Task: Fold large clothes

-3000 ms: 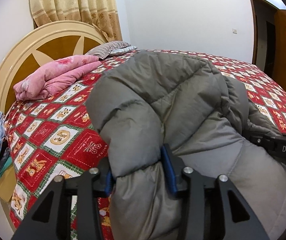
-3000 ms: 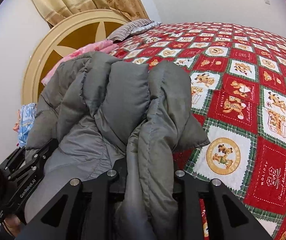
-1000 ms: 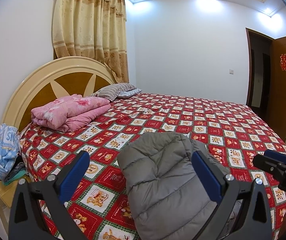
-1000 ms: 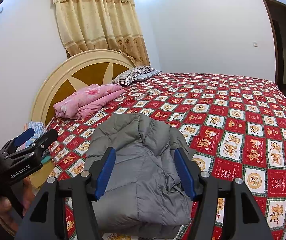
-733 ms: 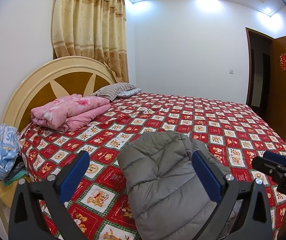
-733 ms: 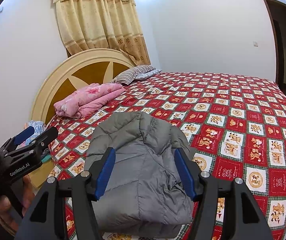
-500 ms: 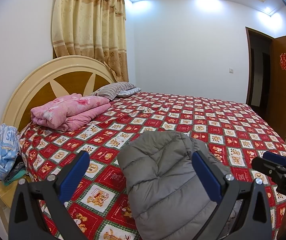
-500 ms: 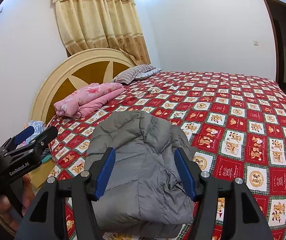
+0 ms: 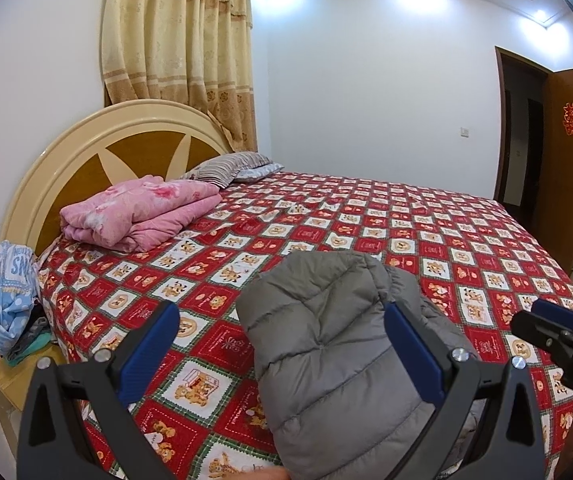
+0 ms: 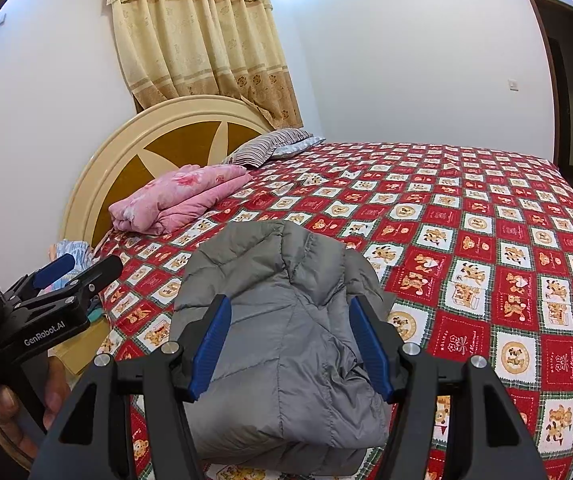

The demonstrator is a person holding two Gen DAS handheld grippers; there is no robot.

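Observation:
A grey puffer jacket (image 9: 334, 344) lies folded in a compact bundle at the near edge of the bed; it also shows in the right wrist view (image 10: 286, 320). My left gripper (image 9: 282, 328) is open and empty, held back from and above the jacket. My right gripper (image 10: 290, 328) is open and empty too, also pulled back above the jacket. Each gripper shows at the edge of the other's view: the right gripper (image 9: 558, 332) at the right, the left gripper (image 10: 66, 276) at the left, held in a hand.
The bed has a red patterned quilt (image 9: 426, 232). A folded pink blanket (image 9: 142, 212) and striped pillows (image 9: 230, 168) lie by the cream headboard (image 9: 86, 148). Clothes (image 9: 10, 300) are piled on a low stand left of the bed. A brown door (image 9: 566, 160) stands at right.
Three seconds ago both grippers were shut on the jacket; they have let go and drawn back and up. Over the last second almost nothing moves.

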